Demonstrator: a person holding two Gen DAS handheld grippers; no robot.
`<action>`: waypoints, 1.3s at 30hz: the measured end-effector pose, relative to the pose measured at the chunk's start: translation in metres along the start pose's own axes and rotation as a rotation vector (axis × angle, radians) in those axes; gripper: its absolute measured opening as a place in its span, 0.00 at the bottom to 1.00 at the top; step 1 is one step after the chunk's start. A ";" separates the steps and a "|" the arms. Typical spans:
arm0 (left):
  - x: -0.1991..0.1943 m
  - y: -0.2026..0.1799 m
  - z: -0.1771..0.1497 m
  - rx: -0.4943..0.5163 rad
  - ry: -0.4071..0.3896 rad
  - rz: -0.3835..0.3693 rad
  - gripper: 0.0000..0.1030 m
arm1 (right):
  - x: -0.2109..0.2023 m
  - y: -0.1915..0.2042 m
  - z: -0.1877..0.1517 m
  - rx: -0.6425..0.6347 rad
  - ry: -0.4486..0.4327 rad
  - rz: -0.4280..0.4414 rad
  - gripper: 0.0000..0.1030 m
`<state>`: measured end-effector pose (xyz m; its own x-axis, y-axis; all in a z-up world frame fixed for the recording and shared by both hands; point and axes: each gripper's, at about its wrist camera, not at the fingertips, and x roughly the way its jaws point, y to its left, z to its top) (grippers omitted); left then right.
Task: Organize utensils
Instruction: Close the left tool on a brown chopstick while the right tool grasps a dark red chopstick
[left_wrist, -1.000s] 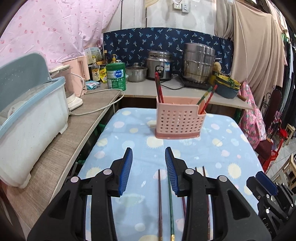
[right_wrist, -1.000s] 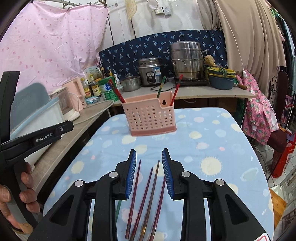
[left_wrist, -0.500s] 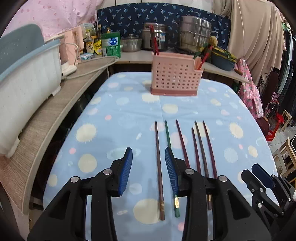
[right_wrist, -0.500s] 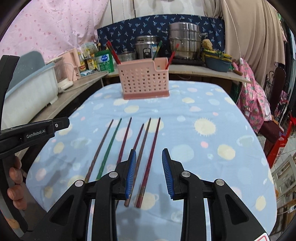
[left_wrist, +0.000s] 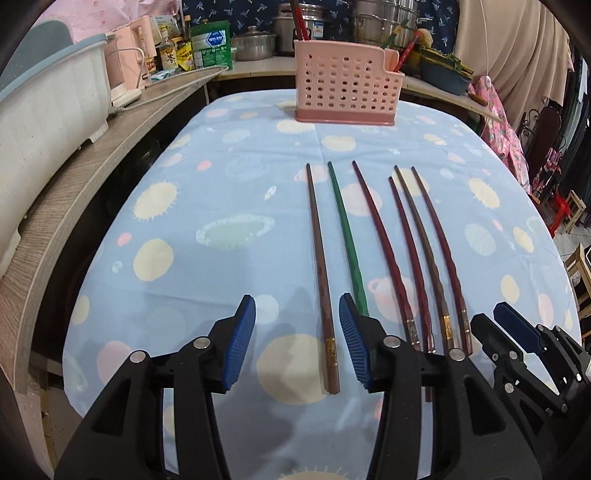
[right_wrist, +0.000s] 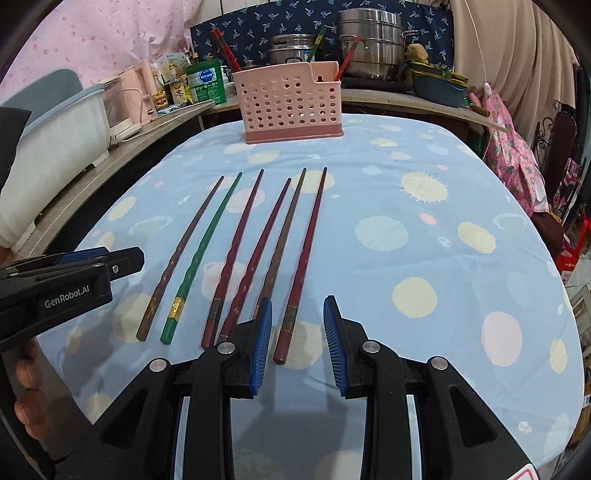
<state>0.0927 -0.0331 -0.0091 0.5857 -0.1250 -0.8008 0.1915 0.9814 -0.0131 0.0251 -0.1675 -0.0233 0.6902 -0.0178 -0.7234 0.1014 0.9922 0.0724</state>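
Observation:
Several chopsticks lie side by side on the blue spotted tablecloth (left_wrist: 221, 206). My left gripper (left_wrist: 297, 339) hangs low over the leftmost brown chopstick (left_wrist: 319, 266); its thick end lies between the jaws, which are opening and do not touch it. Beside it lies a green chopstick (left_wrist: 347, 243). My right gripper (right_wrist: 297, 347) is open around the thick end of the rightmost dark red chopstick (right_wrist: 303, 266), pads clear of it. A pink perforated utensil holder (left_wrist: 347, 88) (right_wrist: 291, 107) stands at the far end with a few chopsticks upright in it.
A white and blue dish rack (left_wrist: 44, 110) sits on the wooden counter (left_wrist: 74, 177) at the left, with a kettle, bottles and pots (right_wrist: 369, 48) behind. Chairs (right_wrist: 561, 147) stand past the table's right edge. Fingers (right_wrist: 26, 373) hold the left gripper's handle.
Both grippers have come down and tilted toward the row of chopsticks, which now reach between their jaws. The left jaws stand wider than before; the right jaws are unchanged.

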 end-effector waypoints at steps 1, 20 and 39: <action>0.002 -0.001 -0.002 0.001 0.006 0.001 0.46 | 0.002 0.000 -0.001 0.000 0.004 0.001 0.26; 0.023 -0.004 -0.023 0.015 0.067 -0.003 0.47 | 0.011 -0.001 -0.012 0.012 0.027 -0.004 0.15; 0.020 -0.006 -0.027 0.025 0.057 -0.001 0.29 | 0.010 -0.004 -0.014 0.015 0.023 -0.005 0.10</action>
<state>0.0818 -0.0377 -0.0408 0.5400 -0.1170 -0.8335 0.2122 0.9772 0.0003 0.0215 -0.1697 -0.0404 0.6730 -0.0199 -0.7394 0.1156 0.9902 0.0786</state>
